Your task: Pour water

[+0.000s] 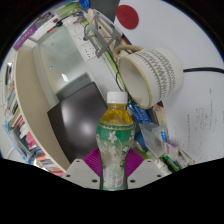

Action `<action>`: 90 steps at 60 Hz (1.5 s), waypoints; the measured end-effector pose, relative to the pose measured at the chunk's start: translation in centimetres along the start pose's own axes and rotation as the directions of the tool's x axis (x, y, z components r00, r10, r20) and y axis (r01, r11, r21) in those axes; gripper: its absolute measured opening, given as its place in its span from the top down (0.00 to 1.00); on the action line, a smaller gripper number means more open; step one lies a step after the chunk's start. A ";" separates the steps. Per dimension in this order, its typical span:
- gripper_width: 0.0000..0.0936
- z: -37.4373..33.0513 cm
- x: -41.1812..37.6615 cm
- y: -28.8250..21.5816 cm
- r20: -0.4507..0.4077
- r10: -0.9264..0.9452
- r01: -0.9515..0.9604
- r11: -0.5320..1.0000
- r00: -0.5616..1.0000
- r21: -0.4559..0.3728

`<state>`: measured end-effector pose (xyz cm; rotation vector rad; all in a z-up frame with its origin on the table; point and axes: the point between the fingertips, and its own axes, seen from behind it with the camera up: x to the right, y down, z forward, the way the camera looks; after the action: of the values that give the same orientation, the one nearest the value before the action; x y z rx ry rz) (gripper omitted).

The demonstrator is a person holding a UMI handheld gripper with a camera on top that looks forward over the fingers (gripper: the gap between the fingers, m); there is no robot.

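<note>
I count 1 bottle and 1 cup, plus 1 dark monitor on the desk beyond. The bottle is clear plastic w/ a white cap and a green-yellow label; the liquid in its upper part looks yellowish. It sits between my fingers, both magenta pads pressed on its lower body, so the fingers are clenched on it. The bottle reads upright in my view, cap pointing away from me.

The cup is pale w/ a ribbed band pattern, lying tilted w/ its mouth facing the bottle cap; its rim is just above and to the right of the cap, close but not touching as far as I can tell. I can't see what supports the cup.

Room: the whole scene is rolled hard, desk edge running steeply, so the gripper is tipped well over. Left of the bottle is the monitor and a bit of open desk; right side is crowded by the cup and blue-white clutter near the bottle's shoulder. A red disc shows far beyond the cup.
</note>
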<state>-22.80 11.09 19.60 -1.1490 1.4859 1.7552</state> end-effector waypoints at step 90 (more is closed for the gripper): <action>0.70 -4.2 -4.2 -28.7 -0.265 -0.858 0.889 -0.377 -0.441 -0.260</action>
<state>4.51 13.93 9.27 -1.8356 0.0384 0.0217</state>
